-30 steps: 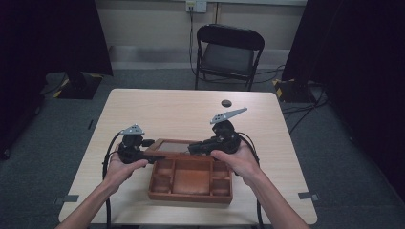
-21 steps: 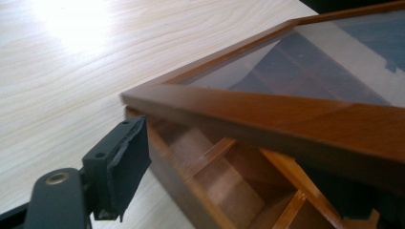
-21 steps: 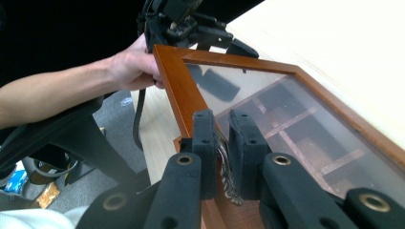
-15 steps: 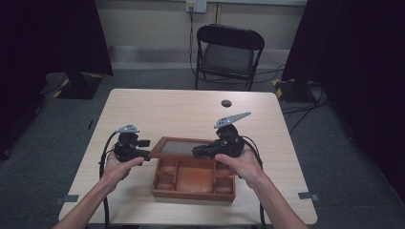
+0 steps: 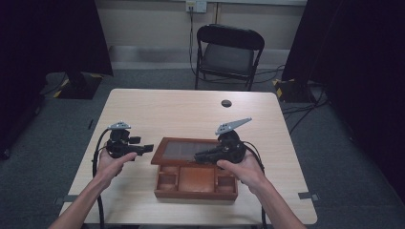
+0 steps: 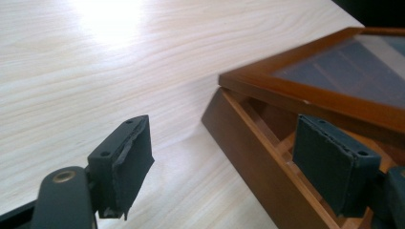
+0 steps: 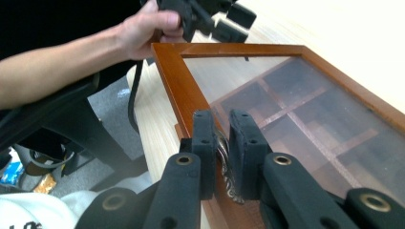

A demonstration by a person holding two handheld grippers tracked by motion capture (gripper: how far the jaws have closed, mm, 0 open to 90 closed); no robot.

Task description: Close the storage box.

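Lid handle (image 7: 224, 160) pinched btwn right gripper (image 7: 223, 157) pads, left gripper (image 6: 239, 162) apart.

No readable text, label, brand, number or sign in any view. Right gripper view: dark marks on a white object (image 7: 28, 217) at the bottom left corner, cut off by the frame edge and too blurred to read. High view: yellow and black striped patches on the floor (image 5: 286, 88), carrying no lettering. Nothing legible on the wooden box (image 5: 196, 183).
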